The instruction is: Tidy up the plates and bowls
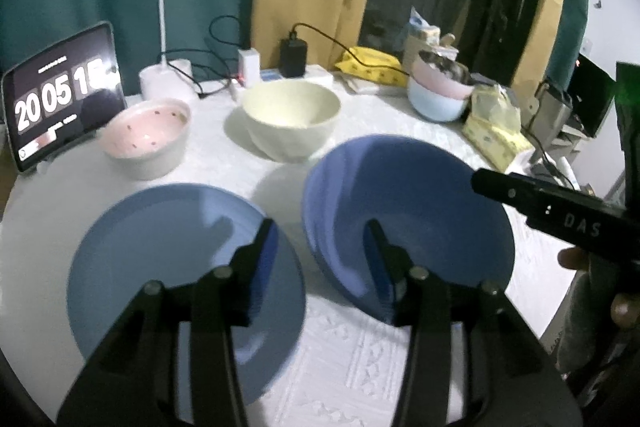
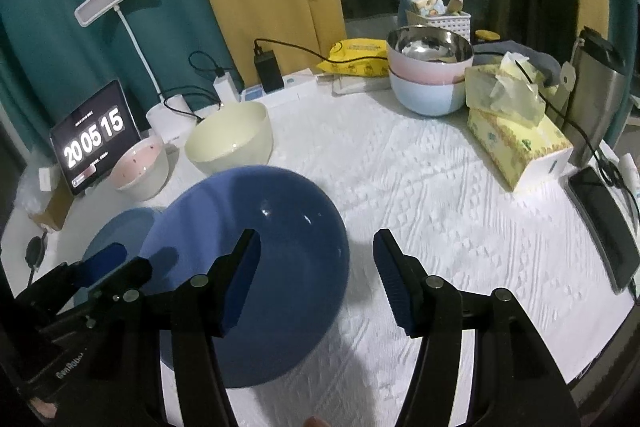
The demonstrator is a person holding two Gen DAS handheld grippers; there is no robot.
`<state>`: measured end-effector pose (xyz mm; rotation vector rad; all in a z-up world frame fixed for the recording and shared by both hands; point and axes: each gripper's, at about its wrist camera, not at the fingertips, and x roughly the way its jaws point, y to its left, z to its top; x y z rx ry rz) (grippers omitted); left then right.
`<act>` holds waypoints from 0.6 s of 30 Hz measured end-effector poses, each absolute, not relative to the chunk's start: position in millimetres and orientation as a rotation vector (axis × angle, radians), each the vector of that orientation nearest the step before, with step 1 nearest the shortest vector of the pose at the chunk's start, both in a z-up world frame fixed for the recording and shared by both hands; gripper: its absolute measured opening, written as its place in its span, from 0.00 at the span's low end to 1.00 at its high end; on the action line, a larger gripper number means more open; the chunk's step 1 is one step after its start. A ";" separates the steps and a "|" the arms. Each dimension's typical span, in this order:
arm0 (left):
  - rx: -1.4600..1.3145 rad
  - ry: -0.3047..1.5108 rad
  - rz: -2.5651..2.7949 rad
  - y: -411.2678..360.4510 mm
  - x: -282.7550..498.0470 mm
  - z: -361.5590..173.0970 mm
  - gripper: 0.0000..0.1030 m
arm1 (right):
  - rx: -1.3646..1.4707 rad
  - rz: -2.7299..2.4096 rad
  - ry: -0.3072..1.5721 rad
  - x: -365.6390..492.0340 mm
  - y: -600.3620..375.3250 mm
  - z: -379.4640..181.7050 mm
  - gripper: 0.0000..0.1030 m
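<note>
A dark blue shallow bowl rests on the white cloth, with a flat light blue plate beside it on the left. My left gripper is open and straddles the bowl's left rim, one finger over the plate and one inside the bowl, the pads apart from the rim. My right gripper is open too, its jaws wide around the bowl's right rim without pressing; its black body shows in the left wrist view.
A cream bowl and a pink speckled bowl stand behind. Stacked pink and pale blue bowls sit at the back right. A tablet clock, tissue box, phone and flask line the edges.
</note>
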<state>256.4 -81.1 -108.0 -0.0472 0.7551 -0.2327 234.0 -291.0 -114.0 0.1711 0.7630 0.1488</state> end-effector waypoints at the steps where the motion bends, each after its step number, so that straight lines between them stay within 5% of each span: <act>1: -0.053 0.749 -0.228 -78.0 257.5 -105.8 0.45 | 0.169 0.151 0.760 235.0 -290.5 -112.8 0.60; 18: -0.070 0.699 -0.184 -60.4 287.2 -83.2 0.45 | 0.135 0.201 0.740 268.6 -274.8 -94.0 0.60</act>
